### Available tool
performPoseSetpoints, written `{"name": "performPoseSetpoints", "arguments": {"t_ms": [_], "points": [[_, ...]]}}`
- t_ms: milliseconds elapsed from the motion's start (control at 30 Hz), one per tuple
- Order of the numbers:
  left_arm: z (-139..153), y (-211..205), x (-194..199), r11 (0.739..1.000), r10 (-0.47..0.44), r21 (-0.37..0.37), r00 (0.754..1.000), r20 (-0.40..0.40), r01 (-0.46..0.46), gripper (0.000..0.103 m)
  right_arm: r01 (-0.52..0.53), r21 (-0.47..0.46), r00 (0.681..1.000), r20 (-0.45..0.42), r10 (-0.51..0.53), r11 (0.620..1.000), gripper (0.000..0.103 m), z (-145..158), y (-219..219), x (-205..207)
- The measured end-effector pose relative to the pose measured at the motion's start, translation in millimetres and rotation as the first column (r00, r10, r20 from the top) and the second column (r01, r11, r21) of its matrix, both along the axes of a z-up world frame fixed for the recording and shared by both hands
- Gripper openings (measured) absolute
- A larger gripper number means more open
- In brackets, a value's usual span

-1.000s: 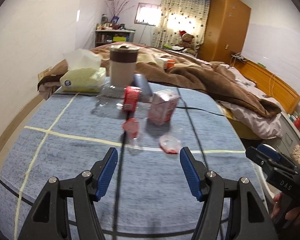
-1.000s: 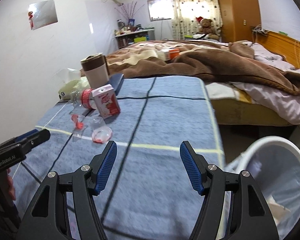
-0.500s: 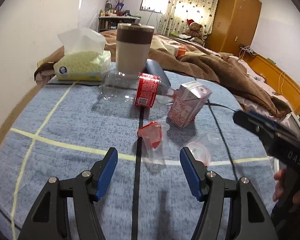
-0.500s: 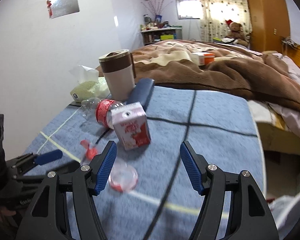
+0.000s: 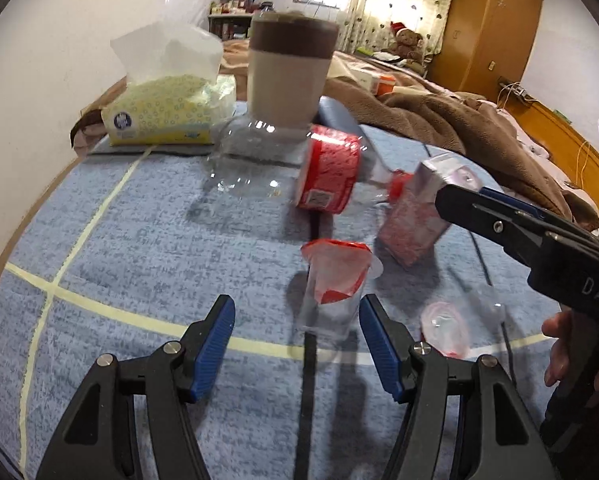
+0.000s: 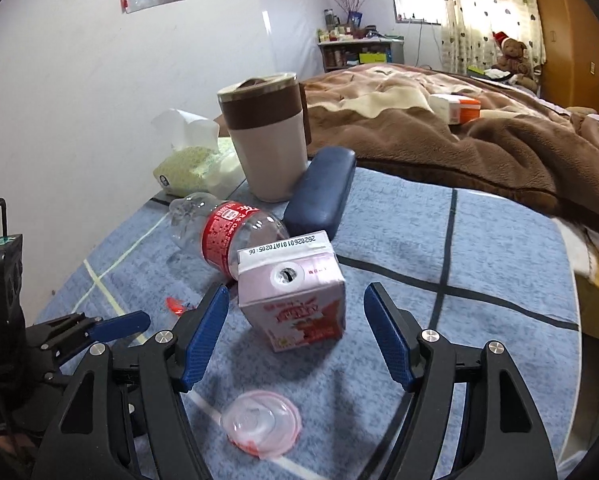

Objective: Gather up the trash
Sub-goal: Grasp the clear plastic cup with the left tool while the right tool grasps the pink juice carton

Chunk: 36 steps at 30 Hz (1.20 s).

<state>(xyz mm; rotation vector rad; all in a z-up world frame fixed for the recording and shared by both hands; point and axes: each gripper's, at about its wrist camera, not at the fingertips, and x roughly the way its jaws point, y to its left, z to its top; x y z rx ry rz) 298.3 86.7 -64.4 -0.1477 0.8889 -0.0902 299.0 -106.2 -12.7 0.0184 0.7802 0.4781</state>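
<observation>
Both grippers are advancing on the trash since the earlier frames. Left wrist view: left gripper (image 5: 295,330), jaws apart, is nearing the clear plastic cup with torn red foil lid (image 5: 333,284), standing on the blue plaid cloth (image 5: 147,248). Right wrist view: right gripper (image 6: 295,332), jaws apart, is flanking the pink milk carton (image 6: 293,292) without contact, beside the clear red-labelled bottle (image 6: 223,228) lying on its side.

Carton (image 6: 295,296) before bottle (image 6: 227,232); mug (image 6: 265,140) behind; lid (image 6: 261,424) nearest.
</observation>
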Motion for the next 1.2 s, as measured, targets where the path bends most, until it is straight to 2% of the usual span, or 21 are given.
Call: {"name": "performPoseSetpoints", "arguments": {"t_ms": [300, 433, 533, 600, 700, 733, 833, 1200], "points": [[-0.4, 2.9, 13.7, 1.000, -0.006, 0.001, 1.000, 0.008, 0.006, 0.067, 0.012, -0.044, 1.000, -0.011, -0.012, 0.999, 0.072, -7.1, 8.2, 10.9], [-0.9, 5.9, 16.9, 0.999, -0.010, -0.039, 1.000, 0.004, 0.010, 0.065, 0.010, -0.069, 1.000, -0.001, -0.010, 0.998, 0.072, -7.9, 11.1, 10.9], [0.0, 5.3, 16.6, 0.999, -0.017, -0.039, 1.000, 0.007, 0.018, 0.053, 0.007, -0.091, 1.000, 0.006, -0.006, 0.996, 0.072, -7.8, 13.4, 9.9], [0.3, 4.5, 16.7, 0.999, -0.023, -0.039, 1.000, 0.009, 0.023, 0.039, 0.006, -0.094, 1.000, 0.005, -0.005, 0.996, 0.072, -8.9, 14.5, 9.9], [-0.8, 3.3, 17.0, 0.999, -0.030, -0.042, 1.000, 0.004, 0.030, 0.034, 0.000, -0.092, 1.000, -0.001, 0.000, 0.996, 0.072, -10.1, 14.8, 9.1], [-0.5, 3.5, 16.8, 0.999, -0.029, -0.042, 1.000, 0.005, 0.029, 0.033, 0.001, -0.091, 1.000, 0.002, -0.001, 0.996, 0.071, -9.7, 14.9, 8.3], [0.9, 3.4, 16.2, 0.999, -0.027, -0.042, 1.000, 0.011, 0.027, 0.032, 0.003, -0.092, 1.000, 0.011, -0.002, 0.996, 0.059, -8.4, 14.9, 6.7], [9.7, 1.8, 7.3, 0.999, -0.015, -0.030, 0.999, 0.043, 0.017, 0.032, 0.035, -0.070, 0.999, 0.035, -0.033, 0.997, 0.059, -2.4, 8.7, 2.1]]}}
